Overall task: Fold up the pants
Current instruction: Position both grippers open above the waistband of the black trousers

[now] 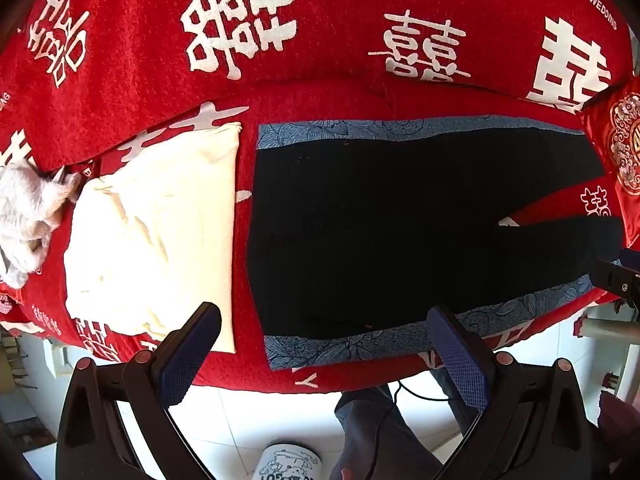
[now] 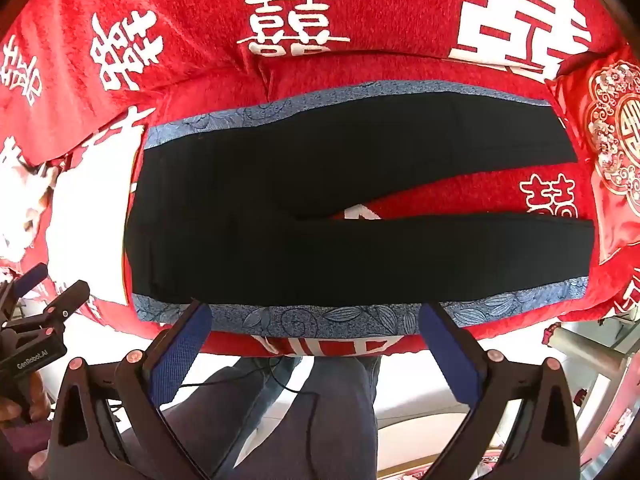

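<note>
Both grippers, left gripper (image 1: 324, 344) and right gripper (image 2: 316, 340), are held open and empty near the black pants (image 2: 320, 208), spread flat on the blue mat (image 2: 320, 320); the near leg's waist and hem are best pinched together.

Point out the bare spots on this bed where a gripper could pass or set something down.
Free: the red wedge between the two legs of the black pants, and the wide red blanket beyond the blue patterned cloth. Crowded: the left end, with the cream fabric and grey plush; an embroidered cushion blocks the right.
</note>
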The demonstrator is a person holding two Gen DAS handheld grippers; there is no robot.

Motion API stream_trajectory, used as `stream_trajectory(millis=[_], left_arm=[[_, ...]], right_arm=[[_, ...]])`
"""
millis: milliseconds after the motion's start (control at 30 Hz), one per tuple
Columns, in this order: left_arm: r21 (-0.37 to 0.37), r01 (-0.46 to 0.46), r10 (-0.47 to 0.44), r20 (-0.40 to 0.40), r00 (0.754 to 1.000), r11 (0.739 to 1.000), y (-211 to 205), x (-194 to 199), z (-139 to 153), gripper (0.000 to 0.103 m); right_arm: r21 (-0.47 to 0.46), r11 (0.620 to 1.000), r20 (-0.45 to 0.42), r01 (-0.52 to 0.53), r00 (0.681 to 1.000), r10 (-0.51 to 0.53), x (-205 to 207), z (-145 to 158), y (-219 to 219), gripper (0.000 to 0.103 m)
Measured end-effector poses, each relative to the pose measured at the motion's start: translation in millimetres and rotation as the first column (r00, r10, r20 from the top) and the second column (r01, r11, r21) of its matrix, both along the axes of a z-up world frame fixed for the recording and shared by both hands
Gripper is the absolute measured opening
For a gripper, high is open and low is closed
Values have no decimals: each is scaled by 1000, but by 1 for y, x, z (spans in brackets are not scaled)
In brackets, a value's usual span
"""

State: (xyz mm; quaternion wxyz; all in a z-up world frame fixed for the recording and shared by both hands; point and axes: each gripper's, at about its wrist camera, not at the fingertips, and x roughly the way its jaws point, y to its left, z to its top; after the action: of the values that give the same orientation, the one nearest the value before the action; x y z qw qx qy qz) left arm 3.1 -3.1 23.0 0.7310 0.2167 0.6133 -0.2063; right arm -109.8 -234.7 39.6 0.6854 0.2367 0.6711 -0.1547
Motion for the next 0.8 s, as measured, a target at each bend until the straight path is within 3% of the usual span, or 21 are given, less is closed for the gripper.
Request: stream_trajectory(millis=[800], left_arm=[[-8, 14, -14, 9, 1000, 1000, 3, -4, 2, 103]], right_arm=[[2, 1000, 0, 5, 1000, -5, 0, 2, 13, 103]])
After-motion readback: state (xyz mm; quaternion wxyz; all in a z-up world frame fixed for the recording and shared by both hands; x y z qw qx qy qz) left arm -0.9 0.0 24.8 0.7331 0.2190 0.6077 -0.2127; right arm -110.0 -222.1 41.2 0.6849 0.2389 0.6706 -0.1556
